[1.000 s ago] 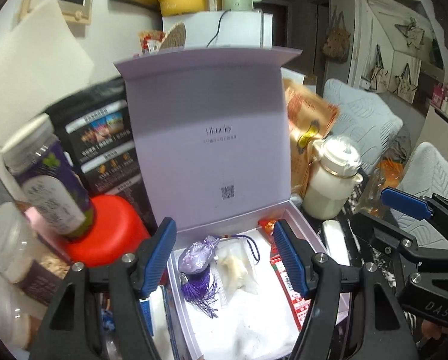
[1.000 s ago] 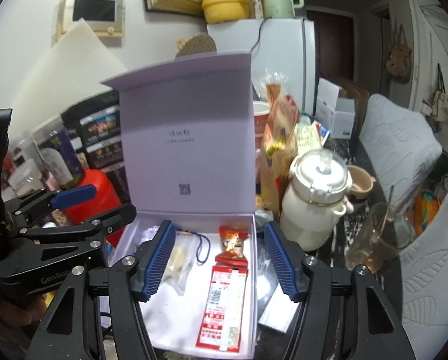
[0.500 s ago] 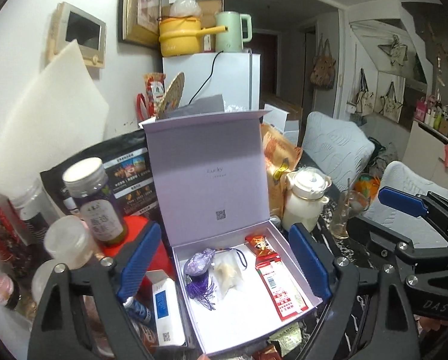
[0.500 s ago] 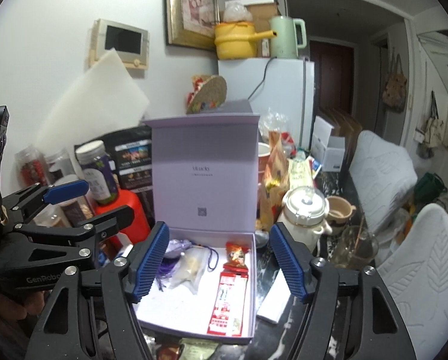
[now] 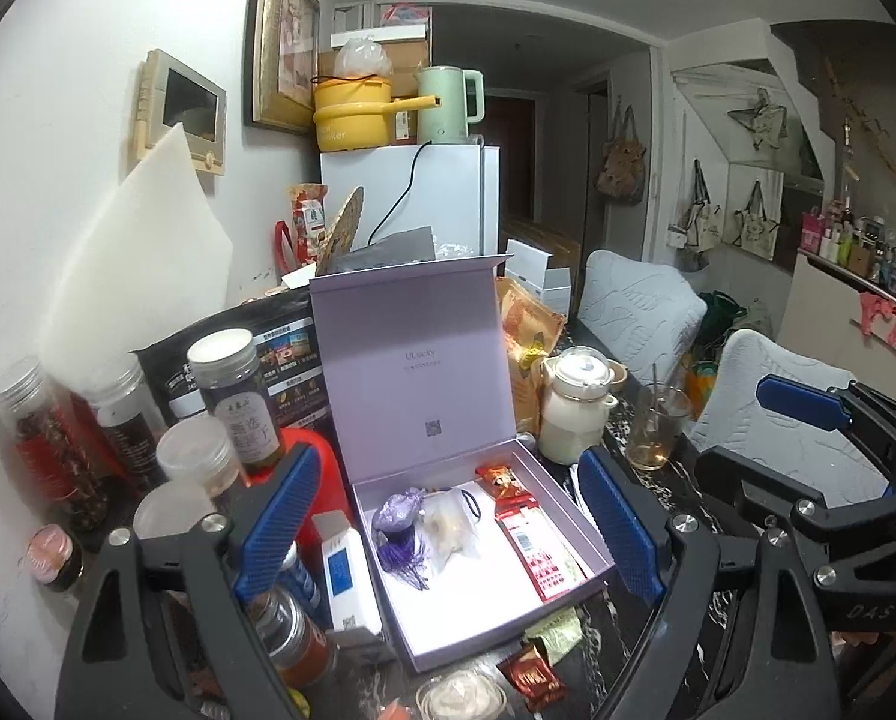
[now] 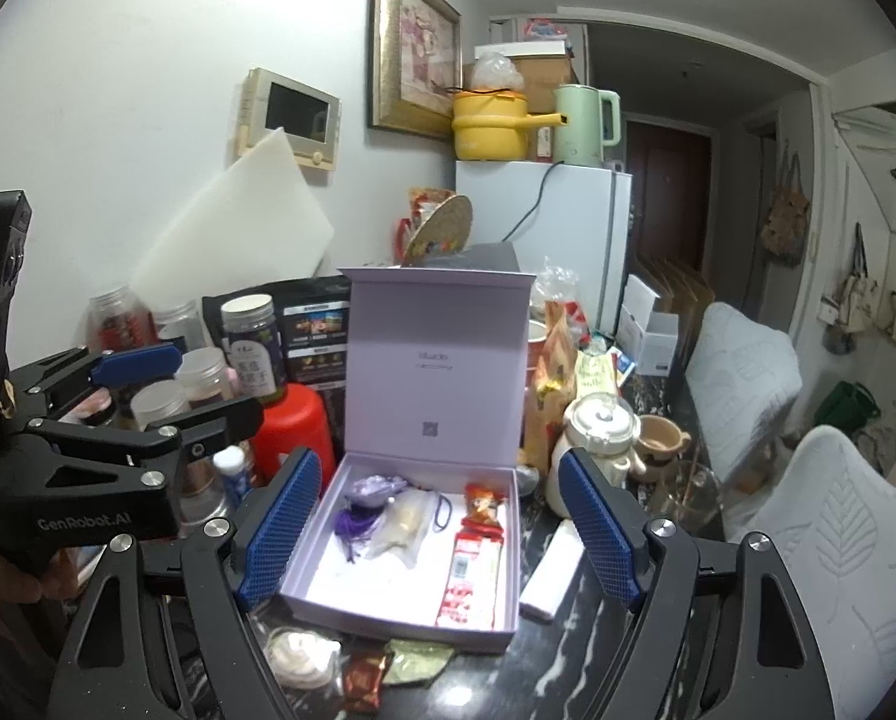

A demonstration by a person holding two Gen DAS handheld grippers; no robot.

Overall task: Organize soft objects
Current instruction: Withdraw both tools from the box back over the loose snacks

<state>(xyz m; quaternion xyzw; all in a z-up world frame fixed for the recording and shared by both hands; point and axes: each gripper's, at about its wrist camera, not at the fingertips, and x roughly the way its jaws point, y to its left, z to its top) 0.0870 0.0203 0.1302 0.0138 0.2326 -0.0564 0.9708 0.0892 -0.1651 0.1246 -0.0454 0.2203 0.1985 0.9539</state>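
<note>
Lying in one open lilac box (image 6: pixel 327 546) on the tabletop (image 6: pixel 574 654) are four soft items: a purple tasselled sachet (image 6: pixel 371 489), a clear pouch (image 6: pixel 402 525), and two red packets (image 6: pixel 482 503), their print unreadable. The lid reads roughly "ULucky". Both the left gripper (image 5: pixel 448 531) and right gripper (image 6: pixel 435 531) hover with jaws wide apart, holding nothing.

Right tool (image 6: pixel 441 537) spread wide above open lilac cardboard box (image 6: pixel 496 624) holding purple tasselled sachet (image 6: pixel 372 489), red packet (image 6: pixel 469 585).
</note>
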